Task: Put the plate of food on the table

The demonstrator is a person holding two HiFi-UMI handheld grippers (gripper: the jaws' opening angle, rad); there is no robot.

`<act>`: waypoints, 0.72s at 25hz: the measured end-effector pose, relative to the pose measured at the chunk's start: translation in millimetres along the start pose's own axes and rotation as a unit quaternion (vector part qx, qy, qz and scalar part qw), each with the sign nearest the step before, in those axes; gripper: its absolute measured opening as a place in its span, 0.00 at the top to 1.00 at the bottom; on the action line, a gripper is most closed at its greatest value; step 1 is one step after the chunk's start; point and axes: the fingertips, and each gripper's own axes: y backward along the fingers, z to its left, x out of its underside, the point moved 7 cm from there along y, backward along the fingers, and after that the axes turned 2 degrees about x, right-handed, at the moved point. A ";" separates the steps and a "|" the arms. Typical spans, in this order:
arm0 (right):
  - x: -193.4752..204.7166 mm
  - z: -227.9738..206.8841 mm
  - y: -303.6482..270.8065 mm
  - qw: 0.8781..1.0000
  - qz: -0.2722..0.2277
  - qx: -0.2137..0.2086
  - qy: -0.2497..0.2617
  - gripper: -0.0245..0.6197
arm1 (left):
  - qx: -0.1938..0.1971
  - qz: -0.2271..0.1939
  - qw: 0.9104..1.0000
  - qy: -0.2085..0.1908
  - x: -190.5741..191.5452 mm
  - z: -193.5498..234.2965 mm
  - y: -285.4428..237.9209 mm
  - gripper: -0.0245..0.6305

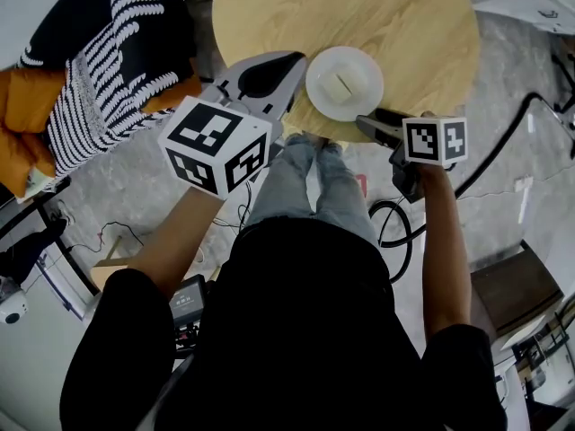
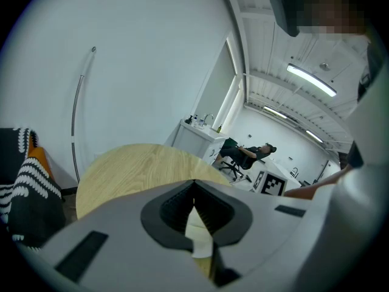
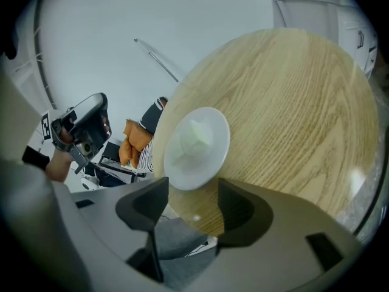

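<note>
A white plate with a pale block of food rests on the round wooden table, close to its near edge. My right gripper is at the plate's near right rim with its jaws apart. In the right gripper view the plate lies just ahead of the right gripper, and its pads do not press on it. My left gripper hovers just left of the plate with its jaws together and nothing in them. In the left gripper view the left gripper tips meet over the table.
A black-and-white striped cloth and an orange cushion lie to the left of the table. Black cables run over the floor to the right of the person's jeans-clad legs. A wooden box stands at the right.
</note>
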 end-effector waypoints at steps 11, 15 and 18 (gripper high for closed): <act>8.8 4.5 22.2 0.999 0.004 0.020 0.030 0.58 | -0.001 -0.020 1.000 -0.018 -13.9 -3.5 3.8 0.95; 3.5 34.7 52.7 0.998 -0.029 -0.006 0.063 0.58 | 0.000 -0.033 0.999 -0.028 -29.1 -20.2 16.5 0.95; -10.3 57.4 69.8 0.993 -0.061 -0.027 0.093 0.58 | 0.001 -0.045 0.998 -0.034 -39.3 -26.3 20.4 0.95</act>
